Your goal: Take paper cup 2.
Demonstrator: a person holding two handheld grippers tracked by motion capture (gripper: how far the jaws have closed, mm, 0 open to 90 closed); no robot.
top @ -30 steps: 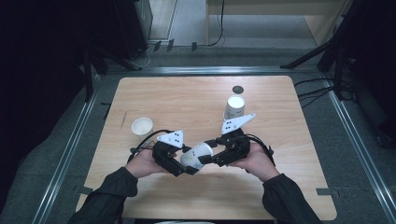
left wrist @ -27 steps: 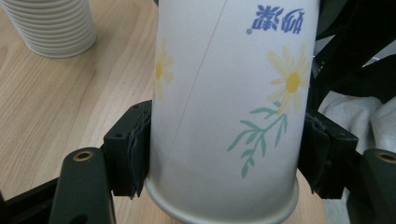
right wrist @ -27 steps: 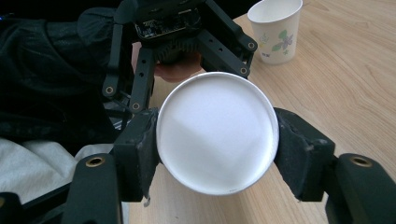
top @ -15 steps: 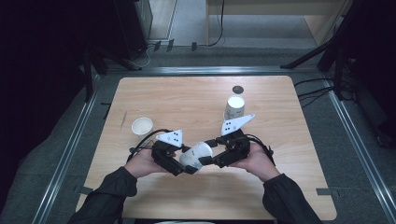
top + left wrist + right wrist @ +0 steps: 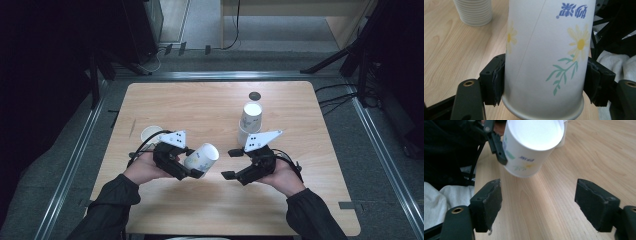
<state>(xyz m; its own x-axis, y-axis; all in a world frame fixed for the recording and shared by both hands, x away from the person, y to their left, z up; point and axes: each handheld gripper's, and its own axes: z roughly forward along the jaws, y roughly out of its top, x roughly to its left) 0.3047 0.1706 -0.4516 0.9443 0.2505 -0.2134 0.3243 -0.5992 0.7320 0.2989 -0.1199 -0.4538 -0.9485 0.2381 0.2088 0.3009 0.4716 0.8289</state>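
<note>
My left gripper [image 5: 196,163] is shut on a white paper cup [image 5: 202,156] printed with yellow flowers, held on its side above the table with its base turned toward the right gripper. In the left gripper view the pads [image 5: 495,82] press both sides of the cup [image 5: 544,57] near its rim. My right gripper [image 5: 228,163] stands open a short way to the right of the cup, not touching it. In the right gripper view the cup [image 5: 534,145] hangs ahead of the open gripper [image 5: 539,202], with bare wood between the pads [image 5: 487,200].
A stack of paper cups [image 5: 249,120] stands right of centre on the wooden table [image 5: 200,105], and its ribbed rims [image 5: 474,12] show in the left gripper view. A single white cup [image 5: 149,134] sits behind the left hand. A small dark disc [image 5: 255,95] lies near the far edge.
The two grippers were close together around the cup. The right gripper has drawn back to the right and stands open, while the left gripper keeps the cup.
</note>
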